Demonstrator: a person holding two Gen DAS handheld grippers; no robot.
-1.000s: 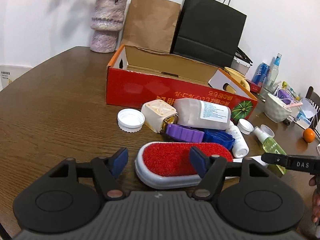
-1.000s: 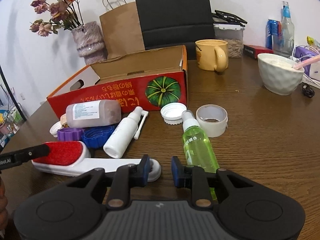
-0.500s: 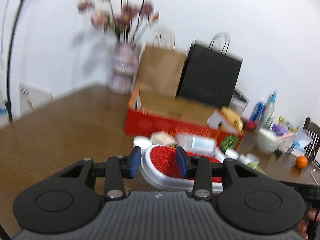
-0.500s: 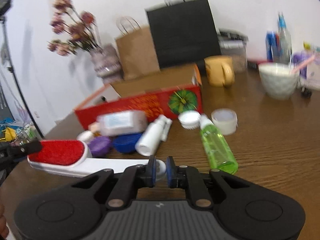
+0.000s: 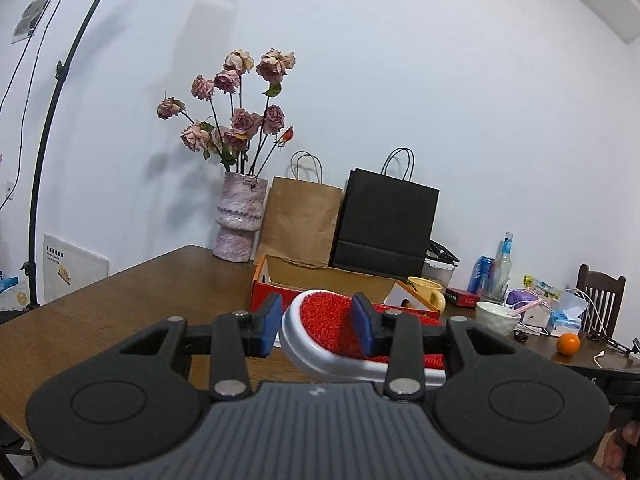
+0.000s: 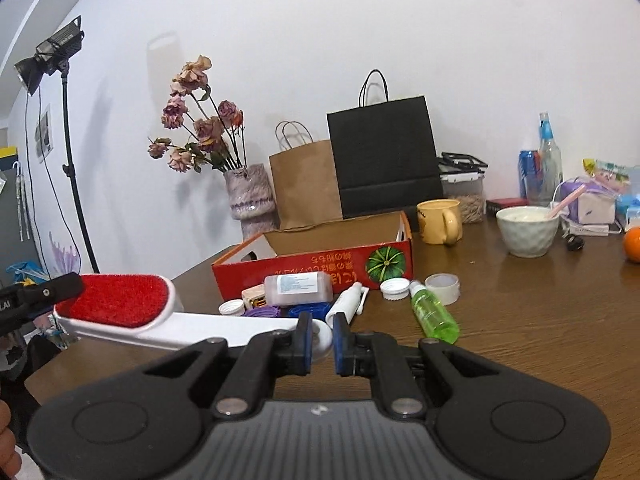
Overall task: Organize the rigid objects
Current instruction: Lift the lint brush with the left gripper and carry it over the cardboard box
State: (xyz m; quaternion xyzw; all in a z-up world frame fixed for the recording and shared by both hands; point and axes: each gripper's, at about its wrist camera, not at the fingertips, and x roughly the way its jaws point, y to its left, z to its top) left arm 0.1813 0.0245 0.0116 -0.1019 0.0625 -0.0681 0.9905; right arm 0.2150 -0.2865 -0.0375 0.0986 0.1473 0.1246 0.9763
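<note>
Right wrist view showing the lint brush [image 6: 172,312] lifted clear of the wooden table [image 6: 540,320], long axis running nearly level across the frame, red pile head pointing left and facing up, white handle pointing right. Right gripper [image 6: 322,340] clamping the rounded end of that handle, blue pads pressed against it on both sides. Left gripper [image 6: 40,294] reaching in at the left edge of this view, touching the head's far end.

Left wrist view looking along the brush [image 5: 340,332] from its head end, handle running away to the lower right. Left gripper [image 5: 316,330] grasping the head, one blue pad lying on the red pile, the other just beside the white rim; contact on that side hard to judge.

Sitting behind the brush, red cardboard box [image 6: 320,260] lying open at the top, inner walls bare as far as visible, floor hidden. Lying on the table in front of the box: a frosted bottle [image 6: 298,288], white caps [image 6: 396,289], purple and blue lids, a white spray bottle [image 6: 346,304], a green spray bottle [image 6: 434,314] and a tape roll [image 6: 442,288]. White bowl [image 6: 527,230] holding a pink utensil; yellow mug [image 6: 440,222] standing upright, contents not visible. Vase [image 6: 250,196] holding dried roses.
</note>
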